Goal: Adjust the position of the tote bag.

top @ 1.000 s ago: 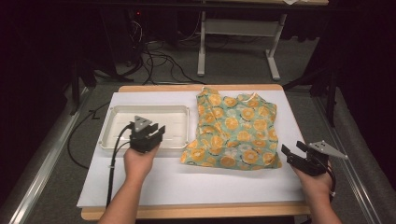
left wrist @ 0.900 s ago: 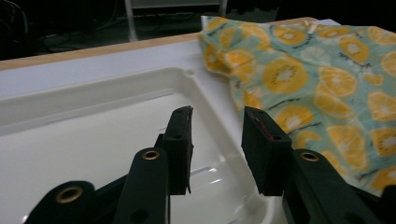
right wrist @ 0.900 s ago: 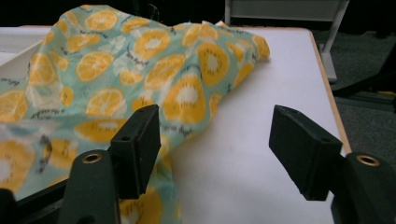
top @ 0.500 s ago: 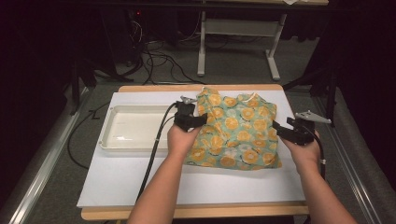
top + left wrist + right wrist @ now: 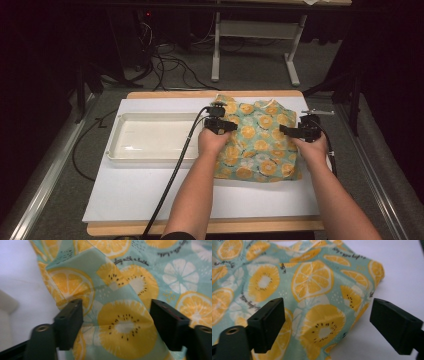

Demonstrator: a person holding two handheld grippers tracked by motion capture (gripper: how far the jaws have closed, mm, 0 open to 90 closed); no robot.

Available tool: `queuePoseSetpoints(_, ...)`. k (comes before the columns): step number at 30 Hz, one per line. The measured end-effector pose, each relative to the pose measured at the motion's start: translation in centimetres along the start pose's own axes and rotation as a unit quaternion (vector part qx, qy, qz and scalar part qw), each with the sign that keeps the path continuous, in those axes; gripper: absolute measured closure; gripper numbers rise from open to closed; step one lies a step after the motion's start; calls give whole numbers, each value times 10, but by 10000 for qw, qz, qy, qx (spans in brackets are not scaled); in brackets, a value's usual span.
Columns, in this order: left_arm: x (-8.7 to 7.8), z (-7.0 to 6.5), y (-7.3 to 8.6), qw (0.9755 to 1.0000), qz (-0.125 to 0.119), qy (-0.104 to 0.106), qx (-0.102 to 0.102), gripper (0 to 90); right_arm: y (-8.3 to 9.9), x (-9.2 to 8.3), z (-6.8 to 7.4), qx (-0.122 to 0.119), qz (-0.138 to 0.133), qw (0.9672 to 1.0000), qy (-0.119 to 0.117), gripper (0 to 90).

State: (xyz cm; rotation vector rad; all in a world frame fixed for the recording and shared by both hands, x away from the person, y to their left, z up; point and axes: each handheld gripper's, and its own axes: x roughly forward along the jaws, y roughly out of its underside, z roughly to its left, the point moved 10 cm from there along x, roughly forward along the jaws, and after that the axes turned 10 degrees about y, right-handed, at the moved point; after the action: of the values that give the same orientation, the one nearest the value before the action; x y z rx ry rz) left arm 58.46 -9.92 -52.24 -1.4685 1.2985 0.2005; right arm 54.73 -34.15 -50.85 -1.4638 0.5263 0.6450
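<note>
A teal cloth (image 5: 260,145) printed with orange and kiwi slices lies rumpled on the right half of the white board (image 5: 145,195). My left gripper (image 5: 219,124) hovers over the cloth's left edge, and my right gripper (image 5: 299,131) over its right edge. In the left gripper view the cloth (image 5: 130,277) spreads under the left gripper (image 5: 113,307), whose jaws have just been opening and stand wide apart. In the right gripper view the cloth's edge (image 5: 312,277) lies between the jaws of the right gripper (image 5: 327,307). These too have just been opening, and the pads press on nothing.
A shallow white tray (image 5: 112,150) sits on the board's left half, close to the left hand. A black cable (image 5: 175,170) trails from the left gripper over the board's front edge. Bare white board lies in front of the cloth. Dark floor with cables and table legs lies beyond.
The left hand moved right from the tray to the cloth's left edge. The right hand moved from the front right corner up to the cloth's right edge. Both pairs of jaws look wider.
</note>
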Motion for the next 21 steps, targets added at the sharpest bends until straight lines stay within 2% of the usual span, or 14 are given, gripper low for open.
queuePoseSetpoints(2,5,1,3,10000,84,10,26,458,6,8,-1,64,187,9998,-61,208)
queuePoseSetpoints(3,7,2,6,9999,135,34,86,592,8,12,-1,105,206,9995,-237,326)
queuePoseSetpoints(4,8,1,7,9999,108,44,97,661,9,15,-1,135,244,9992,-290,363)
queuePoseSetpoints(5,8,1,7,9999,108,44,97,722,9,15,-1,135,244,9992,-290,363)
queuePoseSetpoints(6,9,1,7,9998,118,45,146,722,10,17,0,144,261,9989,-359,424)
queuePoseSetpoints(7,9,0,8,9998,111,53,184,794,11,19,2,133,295,9986,-407,466)
queuePoseSetpoints(8,9,-1,8,9997,86,51,213,900,13,22,4,29,314,9988,-377,590)
queuePoseSetpoints(9,9,-2,7,9996,70,30,287,900,13,22,4,29,314,9988,-377,590)
queuePoseSetpoints(10,7,-3,6,9993,-31,-8,381,900,14,24,7,-88,317,9986,-407,735)
queuePoseSetpoints(13,4,-4,3,9989,-165,7,449,900,12,22,10,-228,265,9984,-443,885)
queuePoseSetpoints(15,-3,-5,-3,9976,-429,8,542,900,6,16,11,-272,138,9986,-425,900)
queuePoseSetpoints(17,-8,-7,-8,9965,-573,-33,615,900,-2,8,12,-316,-33,9987,-397,900)
queuePoseSetpoints(21,-25,-15,-22,9926,-1008,-18,684,900,-21,-10,14,-466,-415,9977,-279,900)
